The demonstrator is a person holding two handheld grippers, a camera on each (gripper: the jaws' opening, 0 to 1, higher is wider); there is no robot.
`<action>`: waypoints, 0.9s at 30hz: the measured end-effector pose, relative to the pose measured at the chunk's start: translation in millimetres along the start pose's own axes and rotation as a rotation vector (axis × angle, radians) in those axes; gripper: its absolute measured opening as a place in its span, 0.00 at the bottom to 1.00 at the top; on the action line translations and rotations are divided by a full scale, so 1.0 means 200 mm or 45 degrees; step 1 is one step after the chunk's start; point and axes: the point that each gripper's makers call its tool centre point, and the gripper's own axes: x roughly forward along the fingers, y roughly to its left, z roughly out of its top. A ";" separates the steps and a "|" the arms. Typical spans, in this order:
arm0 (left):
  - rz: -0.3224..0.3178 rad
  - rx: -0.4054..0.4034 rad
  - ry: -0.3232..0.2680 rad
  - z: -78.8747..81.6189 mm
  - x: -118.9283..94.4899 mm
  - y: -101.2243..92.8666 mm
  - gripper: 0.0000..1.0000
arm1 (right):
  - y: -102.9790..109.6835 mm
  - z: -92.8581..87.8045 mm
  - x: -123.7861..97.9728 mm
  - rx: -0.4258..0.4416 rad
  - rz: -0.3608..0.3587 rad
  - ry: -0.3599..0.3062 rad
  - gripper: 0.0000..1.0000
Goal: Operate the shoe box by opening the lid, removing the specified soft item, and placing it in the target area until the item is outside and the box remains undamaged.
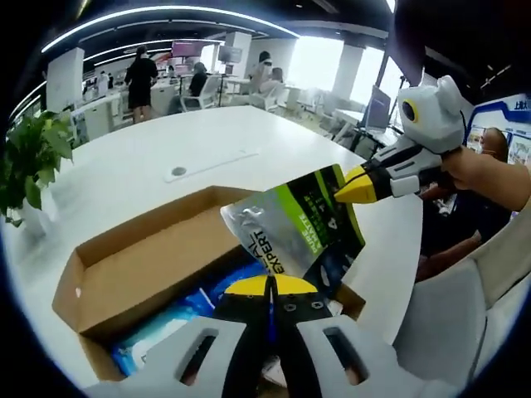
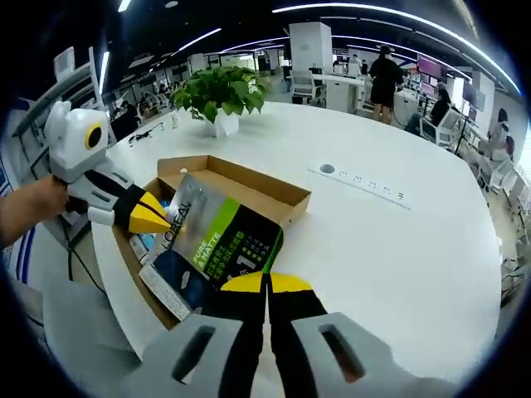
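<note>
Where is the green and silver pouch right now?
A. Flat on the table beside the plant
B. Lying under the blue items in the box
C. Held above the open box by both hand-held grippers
C: the pouch hangs over the open box, pinched at opposite edges by the right hand-held gripper and the left hand-held gripper.

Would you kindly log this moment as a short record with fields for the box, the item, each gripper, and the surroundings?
box: cardboard box, lid open, on the white table
item: foil pouch with green and black print, lifted above the box
left gripper: left gripper shut on one edge of the pouch
right gripper: right gripper shut on the opposite edge
still in box: blue packet
surroundings: potted plant on the table beyond the box; power strip set in the tabletop
</note>
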 end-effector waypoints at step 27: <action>-0.092 0.058 0.025 0.09 0.25 -0.22 0.00 | -0.31 -0.13 -0.09 0.019 -0.100 0.063 0.00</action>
